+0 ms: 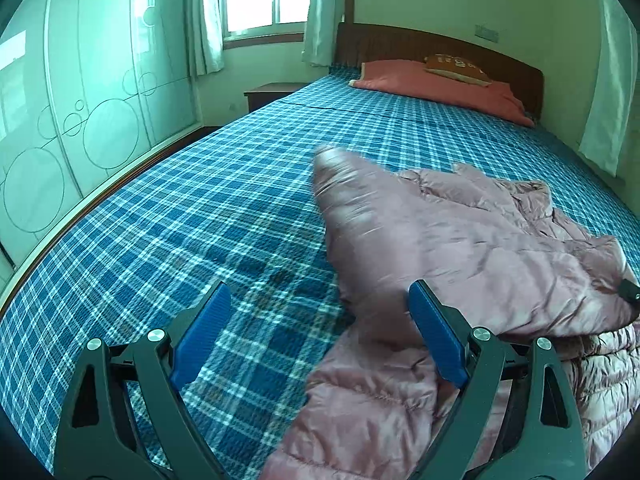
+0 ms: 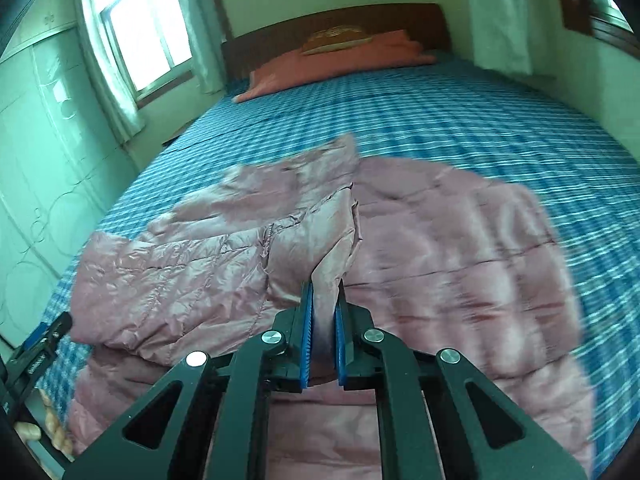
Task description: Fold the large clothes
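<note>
Item: one pink quilted jacket point(image 2: 168, 272), glossy and puffy, lying rumpled on the bed point(image 1: 160, 220) toward its foot end; we note stitched channels, creases, and one part raised and motion-blurred in the left wrist view. To its left we record a broad stretch of bare blue plaid sheet running to the bed's edge beside the wardrobe point(image 1: 80, 120). Our left tool point(image 1: 320, 328) is released, jaws wide, hovering over the sheet and the jacket's near edge. Our right tool point(image 2: 323, 344) is clenched on a fold of the jacket. Beyond, more bare sheet reaches the red pillow point(image 2: 328, 60) at the headboard point(image 1: 440, 46).
</note>
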